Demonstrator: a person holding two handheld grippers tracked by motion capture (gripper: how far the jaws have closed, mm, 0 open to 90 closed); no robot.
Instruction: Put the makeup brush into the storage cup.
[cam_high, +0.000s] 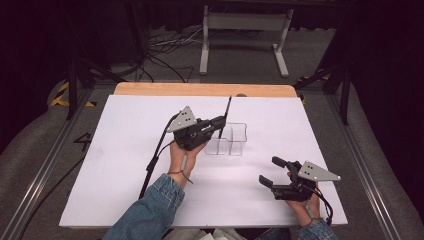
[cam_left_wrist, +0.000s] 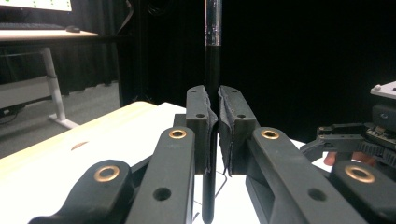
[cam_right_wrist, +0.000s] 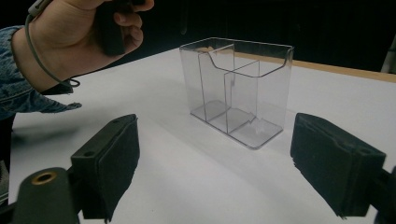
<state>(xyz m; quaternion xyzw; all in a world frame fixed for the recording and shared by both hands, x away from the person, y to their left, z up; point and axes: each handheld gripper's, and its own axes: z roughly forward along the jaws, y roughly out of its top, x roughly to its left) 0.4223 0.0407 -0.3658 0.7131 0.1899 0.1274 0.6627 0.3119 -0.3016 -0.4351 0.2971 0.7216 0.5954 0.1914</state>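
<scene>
- The left gripper (cam_high: 220, 121) has its jaws pressed together on a thin black pen (cam_high: 226, 114), pinching it low on the barrel so most of the pen stands above the pads.
- In the left gripper view the pen (cam_left_wrist: 212, 93) runs nearly upright between the pads, its lower tip poking out below them.
- The pen hangs just over the near-left part of the clear plastic holder (cam_high: 230, 139), which stands on the white table (cam_high: 125, 165).
- The holder (cam_right_wrist: 236, 91) is split by inner walls into several open-topped slots, and all look empty in the right gripper view.
- The step in hand looks like dropping the pen into one slot. To do it well, keep the pen vertical and line the tip over the middle of a slot, away from the dividing walls.
- Lower slowly. The holder is light and loose on the table, so a tip that catches the rim could tip or push it.
- Let go only once the tip is well inside the slot, else the pen may topple out over the low scooped front.
- The right gripper (cam_high: 274, 172) rests on the table to the right of the holder and nearer the person, its jaws spread wide and holding nothing.
- From there it could steady the holder's side if the pen snags.
</scene>
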